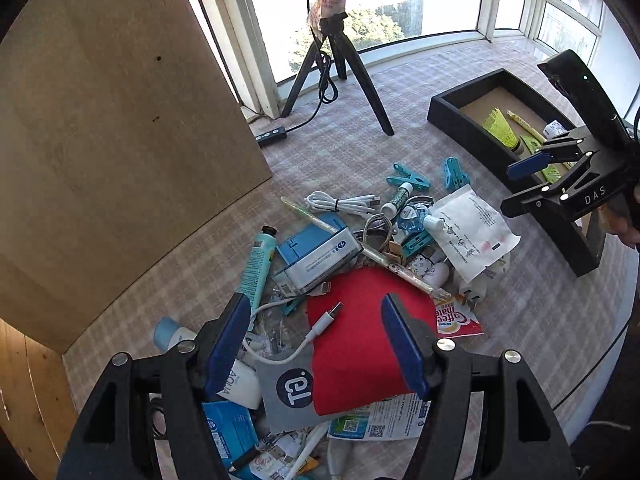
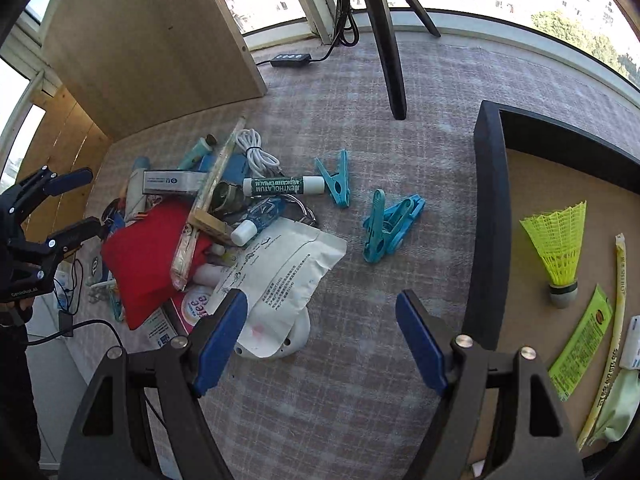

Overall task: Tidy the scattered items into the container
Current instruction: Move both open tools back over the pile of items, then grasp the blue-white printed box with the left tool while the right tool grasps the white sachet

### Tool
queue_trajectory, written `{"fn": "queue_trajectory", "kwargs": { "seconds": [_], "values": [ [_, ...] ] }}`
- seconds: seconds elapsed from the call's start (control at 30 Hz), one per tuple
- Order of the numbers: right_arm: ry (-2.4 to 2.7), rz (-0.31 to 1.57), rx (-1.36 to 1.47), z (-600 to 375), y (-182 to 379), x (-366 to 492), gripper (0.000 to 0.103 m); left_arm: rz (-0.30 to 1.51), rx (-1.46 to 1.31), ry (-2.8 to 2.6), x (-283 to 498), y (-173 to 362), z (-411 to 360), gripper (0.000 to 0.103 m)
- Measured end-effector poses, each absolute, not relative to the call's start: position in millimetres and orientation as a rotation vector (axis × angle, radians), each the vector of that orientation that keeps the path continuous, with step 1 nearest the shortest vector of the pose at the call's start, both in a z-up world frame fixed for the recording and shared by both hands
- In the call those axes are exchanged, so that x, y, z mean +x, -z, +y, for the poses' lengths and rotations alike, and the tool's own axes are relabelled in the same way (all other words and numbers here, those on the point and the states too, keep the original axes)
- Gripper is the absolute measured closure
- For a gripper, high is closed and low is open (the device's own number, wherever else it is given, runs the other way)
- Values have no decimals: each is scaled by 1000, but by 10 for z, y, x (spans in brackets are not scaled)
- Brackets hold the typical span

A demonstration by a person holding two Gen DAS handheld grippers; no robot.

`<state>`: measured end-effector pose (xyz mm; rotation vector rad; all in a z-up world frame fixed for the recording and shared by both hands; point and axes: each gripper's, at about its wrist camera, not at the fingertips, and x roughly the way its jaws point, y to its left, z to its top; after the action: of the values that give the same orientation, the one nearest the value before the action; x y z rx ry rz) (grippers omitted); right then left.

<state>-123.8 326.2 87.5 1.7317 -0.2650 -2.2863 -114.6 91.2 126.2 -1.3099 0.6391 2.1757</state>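
Observation:
A pile of small items lies on the checked cloth: a red pouch (image 1: 360,344) (image 2: 148,256), a white packet (image 1: 472,228) (image 2: 288,264), a blue-white box (image 1: 320,256), a teal tube (image 1: 256,264), a white cable (image 1: 340,202), a lip balm (image 2: 280,186) and teal pegs (image 2: 390,224). My left gripper (image 1: 314,308) (image 2: 84,202) hangs open over the red pouch and a USB cable end, holding nothing. My right gripper (image 2: 320,300) (image 1: 520,186) is open and empty above bare cloth between the packet and the black tray (image 1: 464,120) (image 2: 486,220). The tray holds a yellow shuttlecock (image 2: 558,240) and a green sachet (image 2: 584,344).
A black tripod (image 1: 340,64) (image 2: 388,40) with a dangling cable stands at the back by the window. Its inline controller (image 1: 271,136) lies on the cloth. A tall wooden board (image 1: 112,100) (image 2: 152,32) walls off the left side.

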Motion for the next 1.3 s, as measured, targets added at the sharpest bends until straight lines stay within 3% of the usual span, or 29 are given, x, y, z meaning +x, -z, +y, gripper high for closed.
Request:
{"fn": "queue_trajectory", "kwargs": {
  "seconds": [0.2, 0.5, 0.67, 0.73, 1.0, 1.13, 1.3],
  "values": [
    [2252, -328, 1779, 3206, -707, -1391, 27, 782, -1300, -2040, -1349, -947, 1186, 37],
    [2177, -410, 1805, 3131, -538, -1573, 27, 792, -1349, -1948, -1581, -624, 1257, 37],
    [2136, -451, 1814, 3085, -454, -1666, 30, 765, -1373, -1938, -1647, -561, 1229, 51],
    [2133, -449, 1809, 3050, -450, -1677, 50, 765, -1370, -1936, -1650, -554, 1225, 54],
    [2154, -523, 1712, 3113, -624, -1644, 86, 781, -1349, -1975, -1655, -567, 1222, 72],
    [2159, -548, 1661, 3131, -769, -1570, 94, 784, -1332, -2003, -1644, -611, 1202, 75],
    [2175, -556, 1598, 3119, -959, -1454, 96, 741, -1312, -2058, -1625, -758, 1098, 76]
  ]
}}
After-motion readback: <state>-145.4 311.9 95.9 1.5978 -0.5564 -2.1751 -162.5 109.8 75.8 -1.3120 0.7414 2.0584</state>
